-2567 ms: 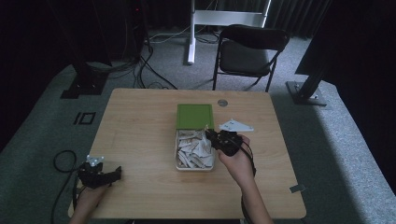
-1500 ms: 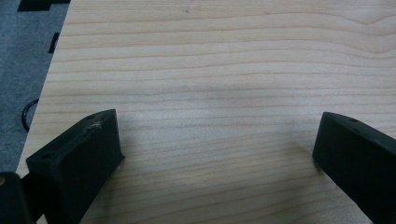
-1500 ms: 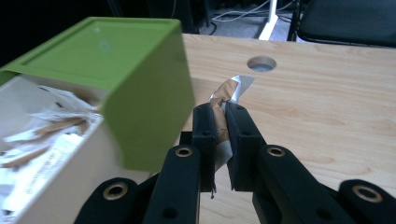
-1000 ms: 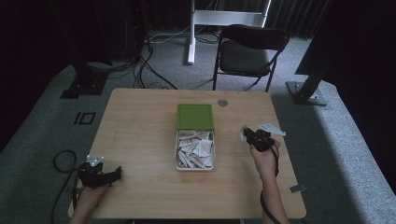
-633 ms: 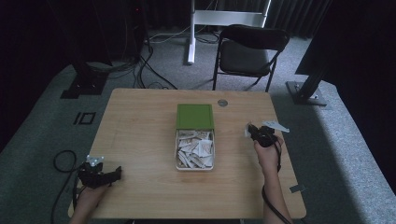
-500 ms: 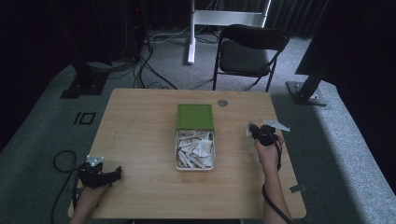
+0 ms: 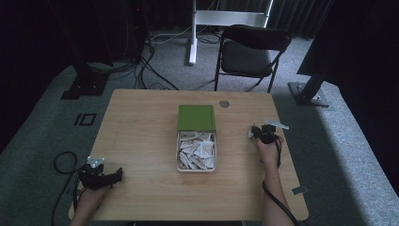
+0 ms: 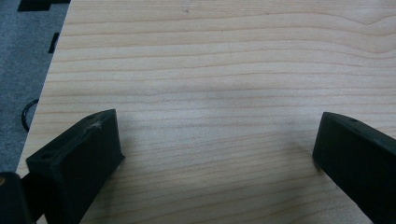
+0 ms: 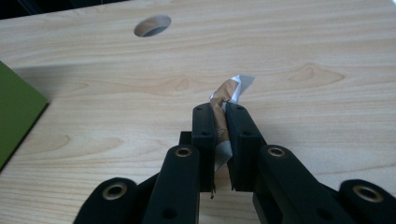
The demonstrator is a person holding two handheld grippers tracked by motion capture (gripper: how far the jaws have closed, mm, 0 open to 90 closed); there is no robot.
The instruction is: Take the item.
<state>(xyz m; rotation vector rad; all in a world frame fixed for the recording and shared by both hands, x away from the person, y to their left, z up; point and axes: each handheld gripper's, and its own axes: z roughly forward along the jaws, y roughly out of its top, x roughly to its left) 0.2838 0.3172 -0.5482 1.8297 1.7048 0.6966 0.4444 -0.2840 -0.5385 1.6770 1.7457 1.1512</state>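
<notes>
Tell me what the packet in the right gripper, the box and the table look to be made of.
Packet in the right gripper: seemingly thin paper or foil, brown and white, crumpled where pinched. Box: probably plastic, pale smooth walls; its green lid looks matte. Table: light wood or wood-look laminate, with clear grain lines and a smooth, low-sheen surface.

Packet's [image 9: 224,105] lower part between fingers [image 9: 204,135]

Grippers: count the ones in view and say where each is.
2. The left gripper sits open at the table's near left corner; the right gripper is right of the white box, shut on a paper packet.
</notes>
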